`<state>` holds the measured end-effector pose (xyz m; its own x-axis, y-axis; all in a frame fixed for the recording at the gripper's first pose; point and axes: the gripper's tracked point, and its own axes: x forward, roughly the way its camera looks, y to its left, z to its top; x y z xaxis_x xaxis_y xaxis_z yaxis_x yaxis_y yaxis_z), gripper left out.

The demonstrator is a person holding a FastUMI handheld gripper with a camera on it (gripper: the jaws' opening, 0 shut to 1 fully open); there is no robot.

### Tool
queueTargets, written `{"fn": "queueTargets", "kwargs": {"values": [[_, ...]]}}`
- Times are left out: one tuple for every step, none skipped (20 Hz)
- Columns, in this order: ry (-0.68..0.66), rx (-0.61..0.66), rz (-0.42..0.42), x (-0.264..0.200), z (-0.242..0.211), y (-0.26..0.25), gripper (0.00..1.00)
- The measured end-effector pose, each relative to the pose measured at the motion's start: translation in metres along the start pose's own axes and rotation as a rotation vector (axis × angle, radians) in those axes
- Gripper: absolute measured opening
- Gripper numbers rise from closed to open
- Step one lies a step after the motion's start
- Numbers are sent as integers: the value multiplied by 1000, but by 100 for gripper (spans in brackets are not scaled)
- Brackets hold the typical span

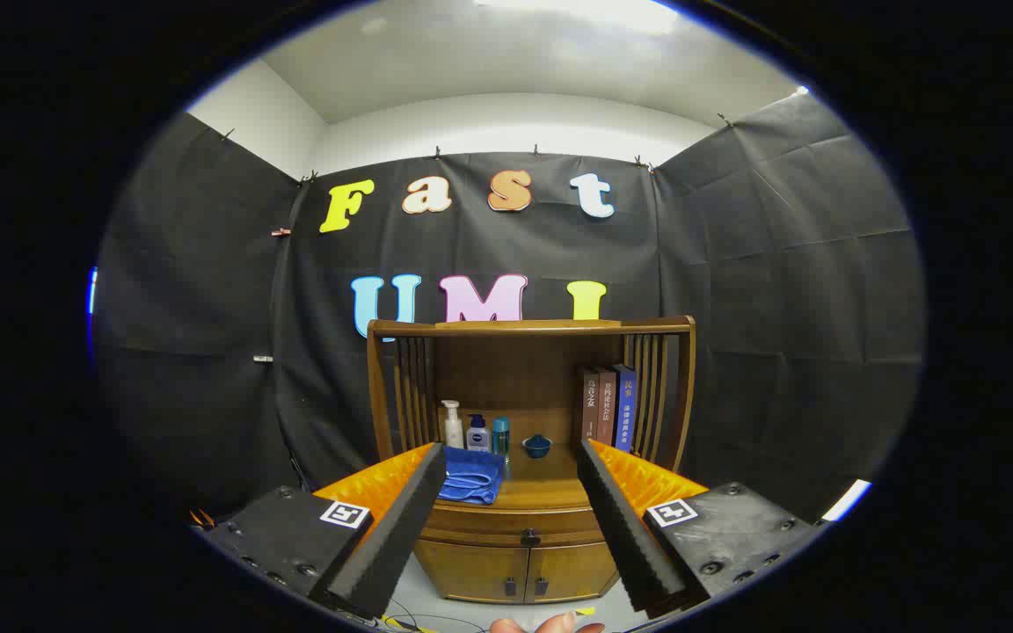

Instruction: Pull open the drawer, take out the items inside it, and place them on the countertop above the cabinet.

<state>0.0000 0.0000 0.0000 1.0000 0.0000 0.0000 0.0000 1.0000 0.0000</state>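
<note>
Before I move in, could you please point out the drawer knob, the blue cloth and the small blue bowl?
drawer knob (530, 536): gripper view, on the dark knob itself.
blue cloth (470, 475): gripper view, middle of the folded cloth.
small blue bowl (537, 447): gripper view, on the bowl's body.

Blue cloth (471, 476), brown wooden cabinet (520, 563)

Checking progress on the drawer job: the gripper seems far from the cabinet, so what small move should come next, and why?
Probably bring the gripper forward and down toward the drawer knob. Its fingers stand wide open with nothing between them, the drawer looks closed under the countertop, and the cabinet lies beyond the fingertips, so the knob seems out of reach for now.
</note>
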Motion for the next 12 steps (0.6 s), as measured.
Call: {"fn": "queueTargets", "kwargs": {"values": [[1,3,-2,1,-2,0,99],[6,5,-3,1,-3,-1,99],[12,5,-5,2,-7,-3,99],[19,6,-5,2,-8,-3,99],[20,5,-4,3,-10,-4,99],[19,4,-2,3,-10,-4,99],[17,-3,-3,3,-10,-3,99],[15,-8,-4,3,-10,-5,99],[14,-13,-4,4,-12,-4,99],[14,-15,-3,4,-13,-4,99],[15,-15,0,4,-15,-4,99],[16,-11,3,5,-18,-3,99]]}}
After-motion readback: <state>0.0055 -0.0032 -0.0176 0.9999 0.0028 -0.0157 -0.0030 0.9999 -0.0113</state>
